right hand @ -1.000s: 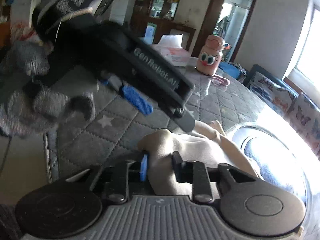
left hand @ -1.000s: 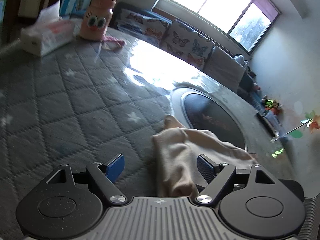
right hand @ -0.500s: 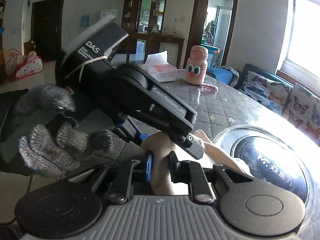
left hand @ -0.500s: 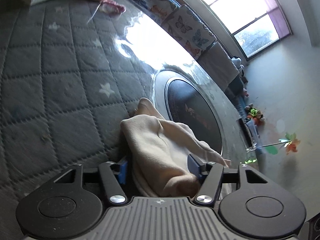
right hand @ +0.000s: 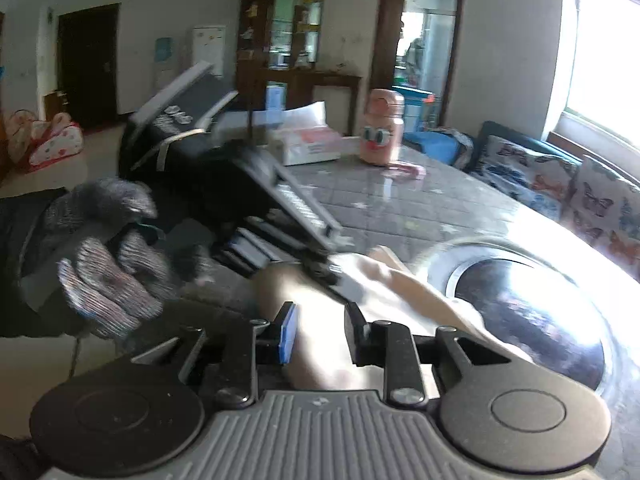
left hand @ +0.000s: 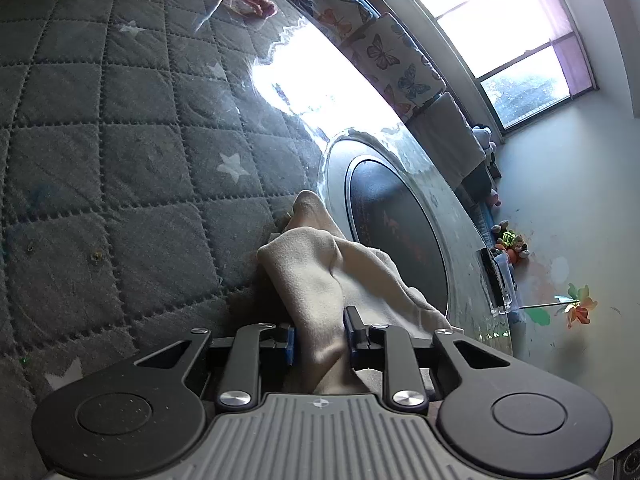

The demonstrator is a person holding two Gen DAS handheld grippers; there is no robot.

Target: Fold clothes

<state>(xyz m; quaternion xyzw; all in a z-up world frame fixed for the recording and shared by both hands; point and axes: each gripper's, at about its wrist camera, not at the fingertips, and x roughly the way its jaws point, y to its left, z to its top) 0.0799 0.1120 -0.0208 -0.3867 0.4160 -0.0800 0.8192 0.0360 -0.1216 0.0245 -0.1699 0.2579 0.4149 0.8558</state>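
Note:
A beige cloth lies bunched on the grey quilted table cover, beside a round dark inset. My left gripper is shut on the cloth's near fold, which is pinched between the blue pad and the black finger. In the right wrist view the same cloth runs between the fingers of my right gripper, which is shut on it. The left gripper shows there as a blurred black body just above the cloth, held by a grey knitted glove.
The round dark inset with its shiny metal rim sits just beyond the cloth. A tissue box, a pink bottle with cartoon eyes and a pink strap stand at the far table end. Butterfly cushions line the window side.
My left gripper was open beside the cloth, came down over it and has shut on its fold. The right gripper kept the cloth between its fingers; its view has shifted and is now blurred.

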